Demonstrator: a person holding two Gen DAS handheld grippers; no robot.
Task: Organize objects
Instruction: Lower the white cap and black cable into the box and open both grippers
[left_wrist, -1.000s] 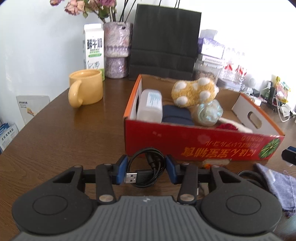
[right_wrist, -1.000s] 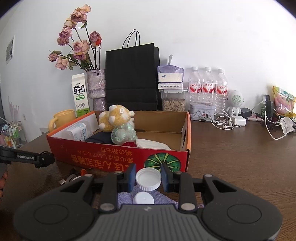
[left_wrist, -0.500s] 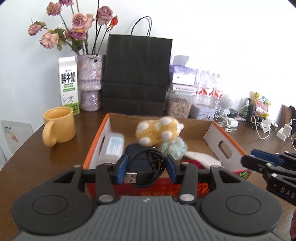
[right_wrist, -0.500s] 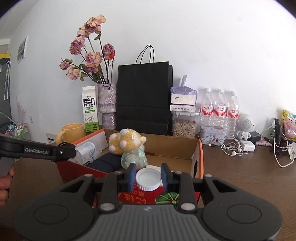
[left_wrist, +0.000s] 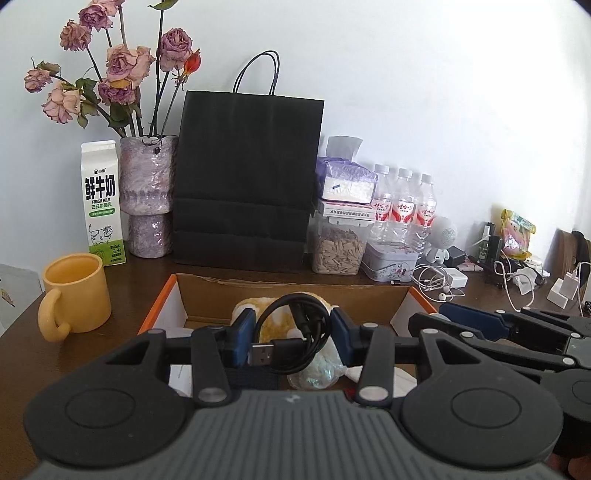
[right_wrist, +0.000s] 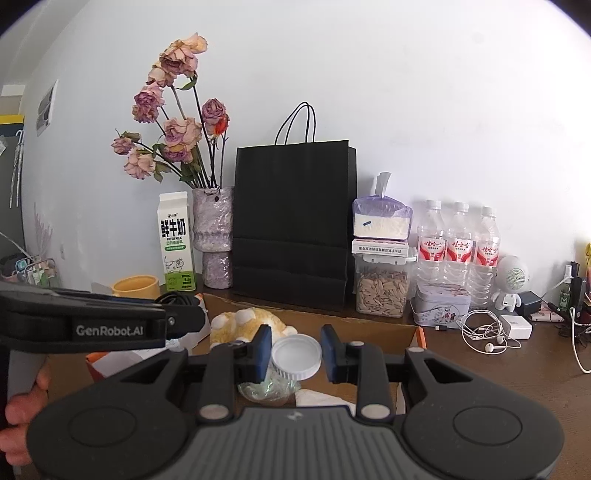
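Change since earlier frames: both grippers have risen from table level in front of the box's red side to above the cardboard box (left_wrist: 295, 293), loads unchanged.
Left gripper (left_wrist: 293, 341): blue pads clamped on a coiled black USB cable (left_wrist: 295, 332), plug pointing left; held over the box interior.
Right gripper (right_wrist: 295, 354): pads closed against a white jar with a ribbed screw cap (right_wrist: 296, 356); held over the box, beside the left gripper.
Box contents: yellow plush toy with white spots (right_wrist: 245, 325); crumpled clear wrapper (right_wrist: 267, 391); a white container and a dark item, both partly hidden.
Left of box: yellow mug (left_wrist: 75, 295) on the brown wooden table (right_wrist: 498, 380).
Back row: milk carton (left_wrist: 103, 203), vase of dried roses (left_wrist: 147, 195), black paper bag (left_wrist: 247, 181), seed container (left_wrist: 338, 247), three water bottles (left_wrist: 402, 206).
Hand (right_wrist: 22, 417): grips the left gripper's handle at the right view's left edge.
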